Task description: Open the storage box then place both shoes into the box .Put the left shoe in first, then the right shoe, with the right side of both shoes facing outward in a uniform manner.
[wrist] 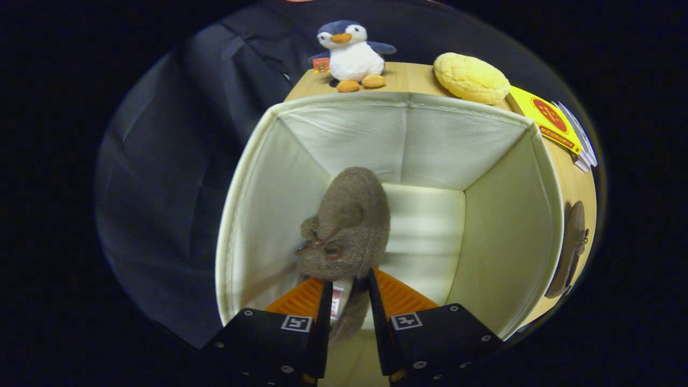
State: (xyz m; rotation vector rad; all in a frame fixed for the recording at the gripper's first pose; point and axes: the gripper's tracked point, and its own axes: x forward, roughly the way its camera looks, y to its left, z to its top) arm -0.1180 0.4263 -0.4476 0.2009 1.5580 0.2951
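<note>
Beneath the gripper point(348, 293) the storage box point(252, 215) stood open on the wooden tabletop point(414, 78), its pale fabric walls rising around a bare pale floor. It was the largest thing in sight, and its soft sides looked likely to give if pushed. Inside it, toward the left wall, hung the brown shoe point(349, 226), a fuzzy slipper-like piece with a small bow on its upper. The fingers were clamped on its near end, one on each side, with a white tag showing between them. Its long axis ran from the fingers away toward the far wall, toe pointing far and down into the box; which side faced outward could not be told.

Judging by its felted surface, the shoe was light, soft and not slippery, so a pinch at the heel rim seemed a sound hold, though the body might sag or swing. The second shoe point(571, 250) lay outside, just beside the box's right wall. On the far tabletop stood a plush penguin point(352, 54), with a yellow bun-shaped toy point(471, 78) to its right and yellow cards point(545, 118) nearer.
</note>
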